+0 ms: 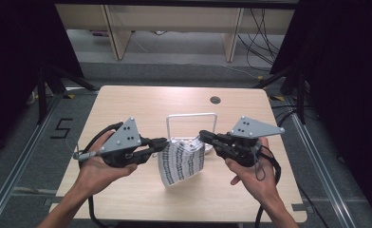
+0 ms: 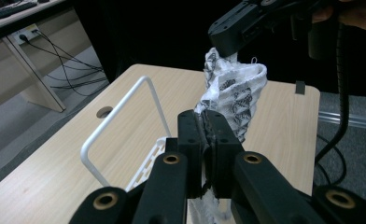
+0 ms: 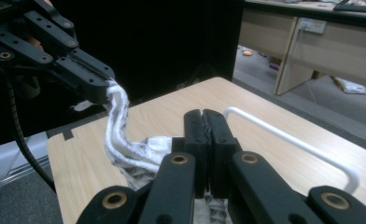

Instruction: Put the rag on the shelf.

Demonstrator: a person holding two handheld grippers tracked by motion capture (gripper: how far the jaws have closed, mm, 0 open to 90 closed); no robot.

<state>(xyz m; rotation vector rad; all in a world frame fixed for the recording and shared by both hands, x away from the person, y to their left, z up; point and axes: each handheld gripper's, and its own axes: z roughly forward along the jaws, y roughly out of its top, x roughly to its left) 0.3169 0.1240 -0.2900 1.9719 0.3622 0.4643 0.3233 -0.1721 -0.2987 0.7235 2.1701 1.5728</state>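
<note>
Both grippers holding the patterned cloth up

Now I see the left gripper [image 1: 161,144] with its jaws pressed together on one upper corner of the black-and-white patterned cloth [image 1: 181,163], and the right gripper [image 1: 204,136] pinching the opposite corner the same way. Between them the cloth hangs slack above the middle of the desk [image 1: 127,102], its lower edge close to the wood. Just behind it stands a white wire rack [image 1: 191,115], its looped handle upright.
</note>
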